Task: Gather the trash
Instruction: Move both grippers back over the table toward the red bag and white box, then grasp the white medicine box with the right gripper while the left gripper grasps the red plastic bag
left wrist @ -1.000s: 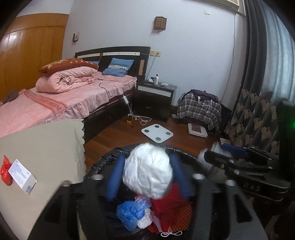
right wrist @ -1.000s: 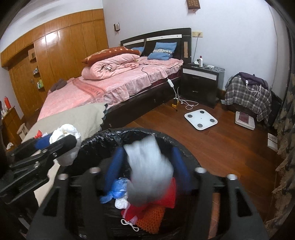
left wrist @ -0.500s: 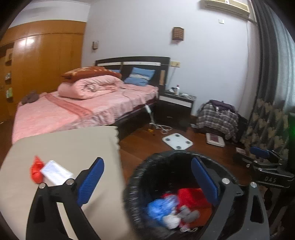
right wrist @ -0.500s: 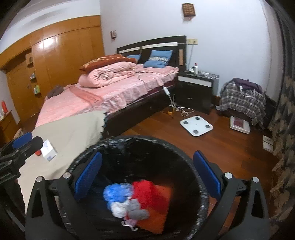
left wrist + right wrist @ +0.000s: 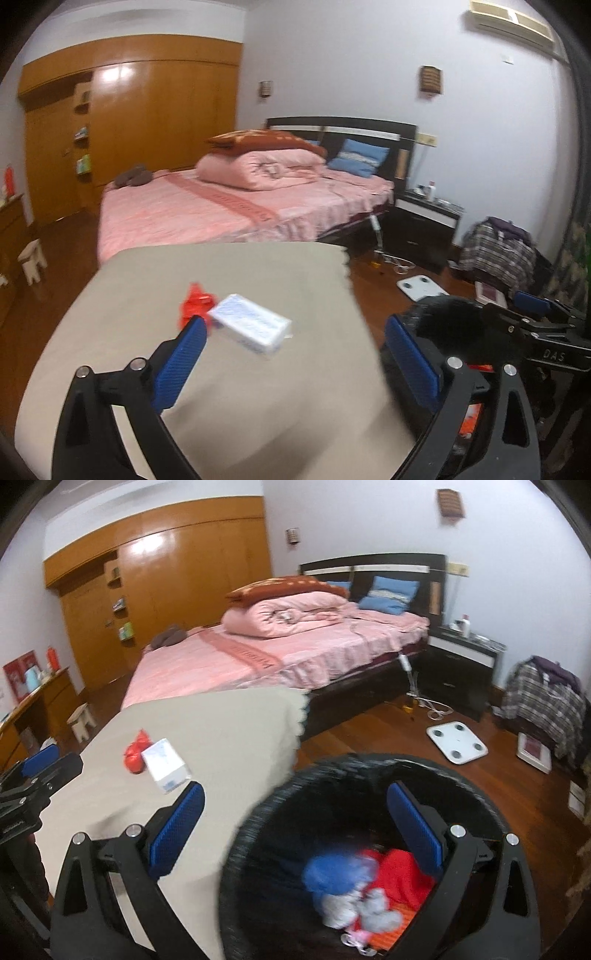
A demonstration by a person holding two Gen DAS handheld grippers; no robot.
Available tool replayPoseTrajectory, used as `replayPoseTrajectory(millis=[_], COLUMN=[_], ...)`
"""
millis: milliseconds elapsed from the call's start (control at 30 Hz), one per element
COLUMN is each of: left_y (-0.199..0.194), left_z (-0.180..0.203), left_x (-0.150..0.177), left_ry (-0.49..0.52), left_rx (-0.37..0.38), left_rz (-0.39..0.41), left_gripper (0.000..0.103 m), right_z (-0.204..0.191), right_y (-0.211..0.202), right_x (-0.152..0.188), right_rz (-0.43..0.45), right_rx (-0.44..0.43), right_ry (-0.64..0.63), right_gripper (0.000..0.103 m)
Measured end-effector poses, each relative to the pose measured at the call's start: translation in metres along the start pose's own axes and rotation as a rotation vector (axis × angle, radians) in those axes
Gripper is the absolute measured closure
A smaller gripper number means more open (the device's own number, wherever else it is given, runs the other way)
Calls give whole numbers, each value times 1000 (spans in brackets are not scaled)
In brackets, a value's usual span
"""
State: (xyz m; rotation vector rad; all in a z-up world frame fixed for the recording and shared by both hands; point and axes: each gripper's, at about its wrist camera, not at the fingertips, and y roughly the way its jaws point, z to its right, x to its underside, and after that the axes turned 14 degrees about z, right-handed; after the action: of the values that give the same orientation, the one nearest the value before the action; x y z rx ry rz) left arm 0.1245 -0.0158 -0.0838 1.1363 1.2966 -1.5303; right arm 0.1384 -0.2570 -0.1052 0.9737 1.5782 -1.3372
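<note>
Trash left on the bench [image 5: 258,406] is a white box [image 5: 251,328] touching a red wrapper [image 5: 195,303] near the middle; the bin [image 5: 369,775] is beside the right edge. Left tool [image 5: 293,363] and right tool [image 5: 295,832] are spread, empty. The wrapper could be pushed away if the box is pinched carelessly.

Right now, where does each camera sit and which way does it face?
Left wrist: on the left hand-held gripper, open, facing the beige cloth with the white box; bed behind.
Right wrist: on the right hand-held gripper, open, over the trash bin.
Both show the box, the red wrapper and the other gripper.
</note>
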Motion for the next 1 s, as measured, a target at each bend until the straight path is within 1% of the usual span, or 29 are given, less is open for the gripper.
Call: replayPoseTrajectory(millis=[200, 400, 667, 800, 1000], left_y=[5, 18, 43, 56, 70], left_z=[-46, -87, -125, -136, -146], left_x=[4, 13, 25, 30, 36], left_ry=[-9, -24, -29, -28, -20], left_rx=[-85, -154, -200, -212, -226], left_rz=[-6, -22, -49, -61, -74], left_gripper=[8, 8, 8, 8, 8], right_z=[-48, -89, -129, -141, -160], right_y=[39, 82, 139, 162, 194], right_x=[-3, 2, 17, 26, 41], right_rz=[-16, -43, -99, -127, -191], right_rx=[-77, -148, -212, -235, -283], right_ry=[-35, -69, -109, -122, -182], right_gripper=[7, 7, 7, 7, 7])
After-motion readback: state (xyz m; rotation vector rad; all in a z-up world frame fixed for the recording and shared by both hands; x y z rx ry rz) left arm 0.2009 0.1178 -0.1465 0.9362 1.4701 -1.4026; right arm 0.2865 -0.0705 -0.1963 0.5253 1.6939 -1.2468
